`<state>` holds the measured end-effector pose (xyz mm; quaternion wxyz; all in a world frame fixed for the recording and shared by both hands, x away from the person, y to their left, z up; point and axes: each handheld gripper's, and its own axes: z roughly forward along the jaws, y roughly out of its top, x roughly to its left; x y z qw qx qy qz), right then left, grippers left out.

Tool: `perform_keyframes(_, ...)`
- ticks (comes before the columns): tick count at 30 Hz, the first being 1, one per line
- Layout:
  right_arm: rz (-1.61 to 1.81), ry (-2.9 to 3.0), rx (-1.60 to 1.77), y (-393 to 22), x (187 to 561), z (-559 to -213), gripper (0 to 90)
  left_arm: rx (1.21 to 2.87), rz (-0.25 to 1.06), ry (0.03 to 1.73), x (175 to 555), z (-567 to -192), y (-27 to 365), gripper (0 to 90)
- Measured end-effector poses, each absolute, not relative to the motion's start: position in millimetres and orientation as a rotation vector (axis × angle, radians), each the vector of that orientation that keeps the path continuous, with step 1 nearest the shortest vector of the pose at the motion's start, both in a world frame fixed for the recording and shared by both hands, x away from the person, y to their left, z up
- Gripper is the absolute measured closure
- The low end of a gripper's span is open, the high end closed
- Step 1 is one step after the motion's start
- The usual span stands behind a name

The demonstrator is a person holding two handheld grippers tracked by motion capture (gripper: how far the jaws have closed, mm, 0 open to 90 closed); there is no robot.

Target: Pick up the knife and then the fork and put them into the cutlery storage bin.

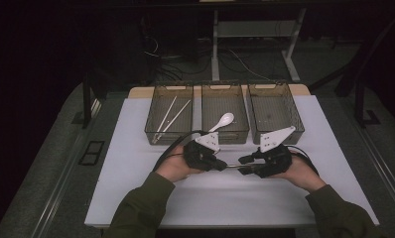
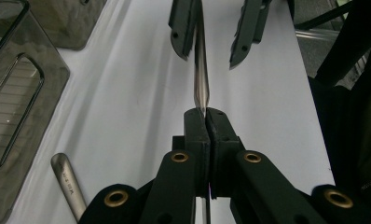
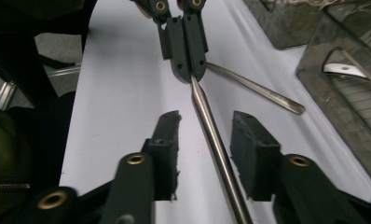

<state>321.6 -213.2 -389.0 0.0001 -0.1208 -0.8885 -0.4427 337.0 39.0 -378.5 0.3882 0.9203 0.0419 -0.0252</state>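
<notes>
Hands are passing a metal chopstick [image 3: 211, 135] above the table [image 1: 136, 198]: left gripper [image 2: 205, 114] is pinching its tip, right gripper [image 3: 204, 135] is straddling it, jaws apart; releasing early risks dropping it.

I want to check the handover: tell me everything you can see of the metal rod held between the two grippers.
The metal rod is a slim, round, shiny steel-looking stick, probably a chopstick, narrowing to one end. It hangs level above the white table. The left gripper is shut on its narrow tip. The rod's other part runs between the jaws of the right gripper, which stand open on either side without pressing it. A second metal stick lies on the table apart from it.
</notes>
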Motion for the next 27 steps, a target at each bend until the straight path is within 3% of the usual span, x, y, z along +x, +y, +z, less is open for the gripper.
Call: perform_keyframes(27, -1.250, -2.898, -0.230, -206, 326, -400, 77.4, 2.358, -0.074, 0.052, 335, -380, 37, 87.9)
